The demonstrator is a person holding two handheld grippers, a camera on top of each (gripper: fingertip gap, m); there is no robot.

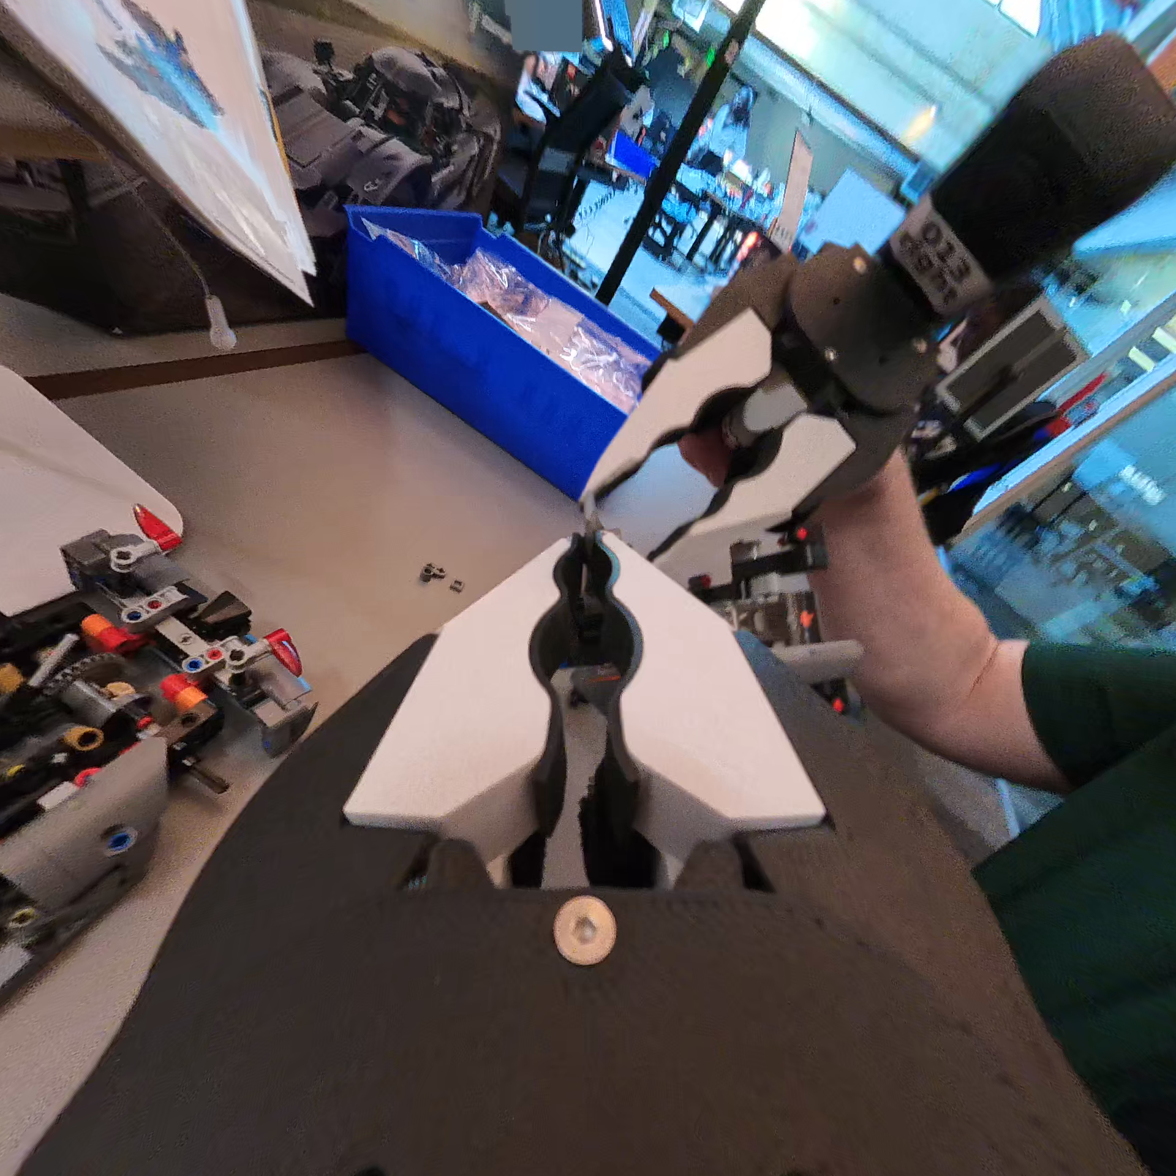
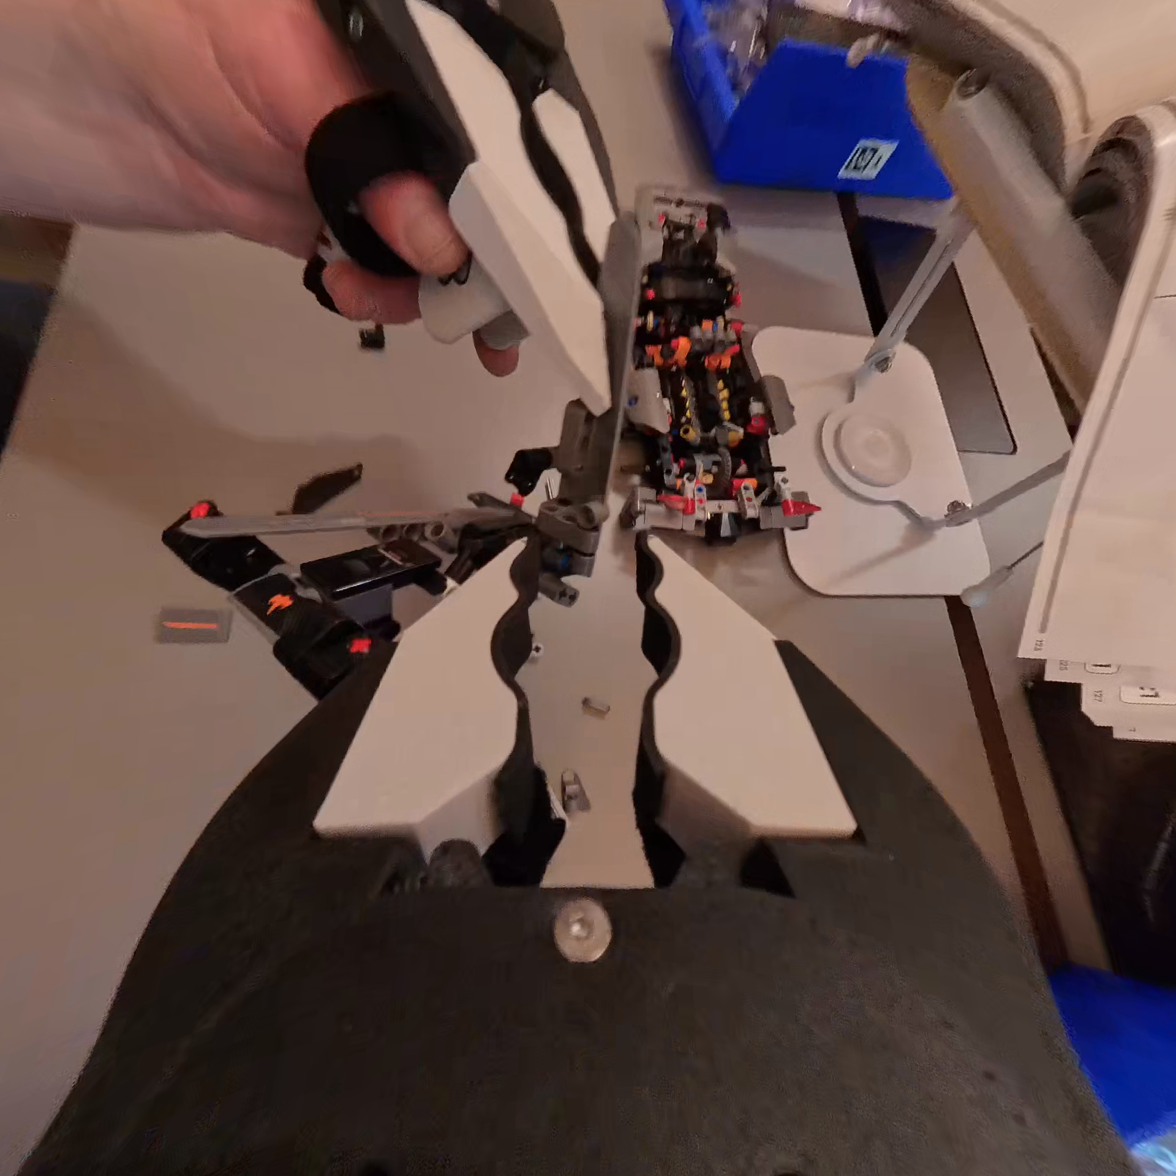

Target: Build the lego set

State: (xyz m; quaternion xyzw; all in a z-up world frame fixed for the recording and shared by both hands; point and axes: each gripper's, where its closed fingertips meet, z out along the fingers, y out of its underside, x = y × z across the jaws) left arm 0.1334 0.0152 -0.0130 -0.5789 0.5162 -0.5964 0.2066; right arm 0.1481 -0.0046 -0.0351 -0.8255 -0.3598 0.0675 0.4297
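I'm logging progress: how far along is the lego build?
Done: the car chassis is largely assembled on the table. In hand: the left gripper is shut on a grey-and-black sub-assembly; the right gripper is open beside it. Left: black panels and small pins lie loose.

Looks like a big shared workshop or lab hall, not anyone's home. Past the pale work table [image 1: 331, 458] the left wrist view opens onto rows of other benches [image 1: 713, 191] loaded with colourful gear under a long band of bright windows [image 1: 891, 63], though it's all pretty blurry. On the table itself there's a blue plastic parts bin [image 1: 471, 356] stuffed with clear bags, plus a white stand [image 2: 878, 458] propping up printed instruction pages [image 2: 1107, 445]. Standard build-station setup.
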